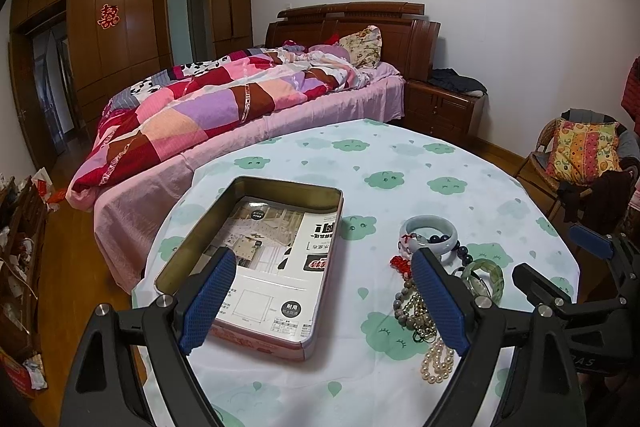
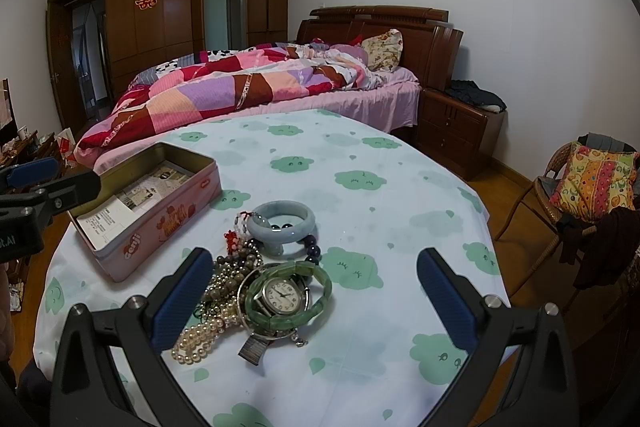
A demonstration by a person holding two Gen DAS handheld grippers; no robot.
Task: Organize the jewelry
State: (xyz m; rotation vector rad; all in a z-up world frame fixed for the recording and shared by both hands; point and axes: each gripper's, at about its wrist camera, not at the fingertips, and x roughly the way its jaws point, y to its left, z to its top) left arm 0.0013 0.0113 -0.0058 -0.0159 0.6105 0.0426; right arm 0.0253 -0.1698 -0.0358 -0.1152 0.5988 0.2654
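Note:
An open pink tin (image 1: 256, 263) (image 2: 152, 223) with printed paper inside lies on the table's left. To its right sits a jewelry heap: a pale jade bangle (image 2: 282, 223) (image 1: 430, 231), a green bangle (image 2: 316, 291) (image 1: 486, 277) around a wristwatch (image 2: 282, 297), dark beads (image 2: 314, 251), a pearl strand (image 2: 200, 337) (image 1: 438, 359) and a red knot charm (image 2: 231, 239) (image 1: 400, 263). My left gripper (image 1: 322, 301) is open above the tin's near end. My right gripper (image 2: 314, 297) is open, its fingers straddling the heap without touching. The right gripper also shows in the left wrist view (image 1: 560, 267).
A round table with a white cloth of green clouds (image 2: 360, 187) carries everything. Behind it stands a bed with a patchwork quilt (image 1: 224, 107). A wooden nightstand (image 2: 456, 131) and a wicker chair with a cushion (image 2: 592, 183) are to the right.

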